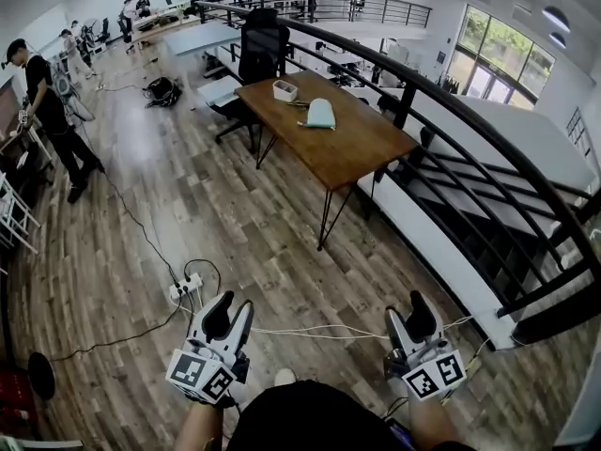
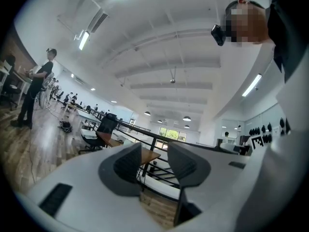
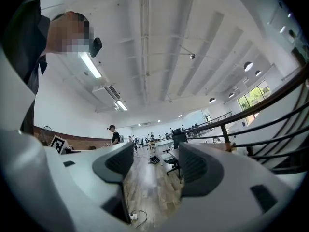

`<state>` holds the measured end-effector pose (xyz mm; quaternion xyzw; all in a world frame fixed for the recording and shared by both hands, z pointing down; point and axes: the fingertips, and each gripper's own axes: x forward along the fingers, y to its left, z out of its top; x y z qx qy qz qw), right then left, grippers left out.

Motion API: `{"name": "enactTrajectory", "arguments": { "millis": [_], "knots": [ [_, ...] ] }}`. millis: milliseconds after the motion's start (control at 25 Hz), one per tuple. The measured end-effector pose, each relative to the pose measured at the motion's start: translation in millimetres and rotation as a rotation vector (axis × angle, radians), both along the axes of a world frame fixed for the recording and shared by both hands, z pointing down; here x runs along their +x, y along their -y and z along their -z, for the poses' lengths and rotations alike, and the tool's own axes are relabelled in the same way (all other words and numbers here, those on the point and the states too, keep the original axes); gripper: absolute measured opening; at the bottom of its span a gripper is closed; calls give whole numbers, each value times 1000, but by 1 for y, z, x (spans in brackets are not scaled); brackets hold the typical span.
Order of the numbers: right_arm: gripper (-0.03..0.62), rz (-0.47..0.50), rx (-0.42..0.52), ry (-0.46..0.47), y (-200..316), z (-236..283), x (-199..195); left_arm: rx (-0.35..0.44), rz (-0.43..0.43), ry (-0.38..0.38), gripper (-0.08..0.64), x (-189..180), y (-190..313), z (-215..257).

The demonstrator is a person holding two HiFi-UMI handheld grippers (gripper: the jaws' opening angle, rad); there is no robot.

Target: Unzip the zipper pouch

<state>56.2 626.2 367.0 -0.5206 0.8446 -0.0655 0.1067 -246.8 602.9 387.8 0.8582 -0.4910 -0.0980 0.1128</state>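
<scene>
Head view: both grippers sit at the bottom edge, held low in front of the person, over a wooden floor [image 1: 216,205]. The left gripper [image 1: 235,306] and the right gripper [image 1: 407,313] are well apart from each other, and each carries its cube of square markers toward the camera. White cables run across the floor between them, and a power strip [image 1: 185,287] lies just beyond the left one. The zipper pouch [image 1: 320,113], pale mint in colour, lies flat on a wooden table [image 1: 357,148] far ahead of both grippers, with a small white box [image 1: 285,89] near it on the same tabletop. A black office chair [image 1: 263,50] stands behind the table, a dark railing [image 1: 451,130] runs along the right, and a person in black [image 1: 47,101] stands at far left.

Left gripper view: the two jaws stand partly apart with nothing between them; only the distant table and the railing show through the gap. The pouch is too small to make out here.

Right gripper view: the jaws stand wide apart and hold nothing; floor, the power strip and the chair show through the gap. The pouch cannot be made out.
</scene>
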Motion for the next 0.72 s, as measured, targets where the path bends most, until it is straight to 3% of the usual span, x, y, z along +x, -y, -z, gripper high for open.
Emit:
{"name": "enactTrajectory", "arguments": {
  "millis": [160, 400, 720],
  "knots": [
    [356, 3, 6, 12, 11, 6, -20, 10, -13, 10, 200, -11, 10, 5],
    [347, -5, -13, 7, 21, 8, -37, -12, -29, 28, 238, -19, 25, -5],
    [290, -40, -42, -10, 55, -10, -18, -41, -25, 42, 241, -16, 58, -16]
  ]
}}
